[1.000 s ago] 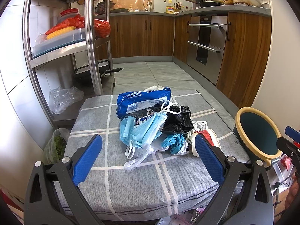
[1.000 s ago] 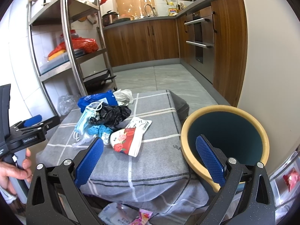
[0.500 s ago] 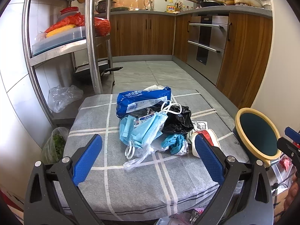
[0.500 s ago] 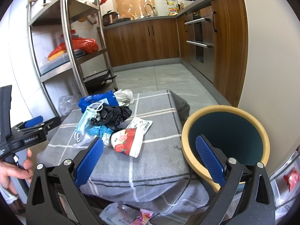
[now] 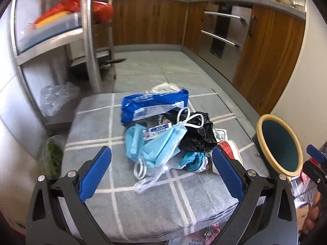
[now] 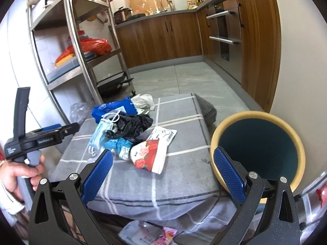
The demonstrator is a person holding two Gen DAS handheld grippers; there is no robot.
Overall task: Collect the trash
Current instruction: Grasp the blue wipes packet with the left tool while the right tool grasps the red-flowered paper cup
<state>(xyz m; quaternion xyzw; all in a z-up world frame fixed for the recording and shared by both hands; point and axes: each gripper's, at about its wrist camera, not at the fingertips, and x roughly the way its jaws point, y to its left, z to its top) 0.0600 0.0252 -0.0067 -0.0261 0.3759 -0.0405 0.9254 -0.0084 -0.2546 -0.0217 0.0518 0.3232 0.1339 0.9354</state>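
Note:
A heap of trash lies on a grey checked cushion [image 5: 114, 200]: a blue wrapper [image 5: 151, 105], light blue face masks [image 5: 157, 145], a black plastic bag [image 5: 196, 134], a teal glove [image 5: 192, 160] and a red flowered packet [image 6: 150, 155]. My left gripper [image 5: 161, 173] is open just short of the masks, nothing between its fingers. My right gripper [image 6: 163, 175] is open too, over the cushion's near edge beside the packet. A teal bin with a yellow rim [image 6: 257, 145] stands right of the cushion.
A steel shelf rack [image 6: 81, 47] with red bags stands to the left. Wooden cabinets [image 5: 147, 20] and an oven line the back and right. Plastic bags [image 5: 57, 98] lie on the floor by the rack; wrappers [image 6: 147, 232] lie under the cushion's front edge.
The left gripper has moved forward and tipped down toward the trash heap, which now looks larger. The right gripper has barely moved. Both stay open.

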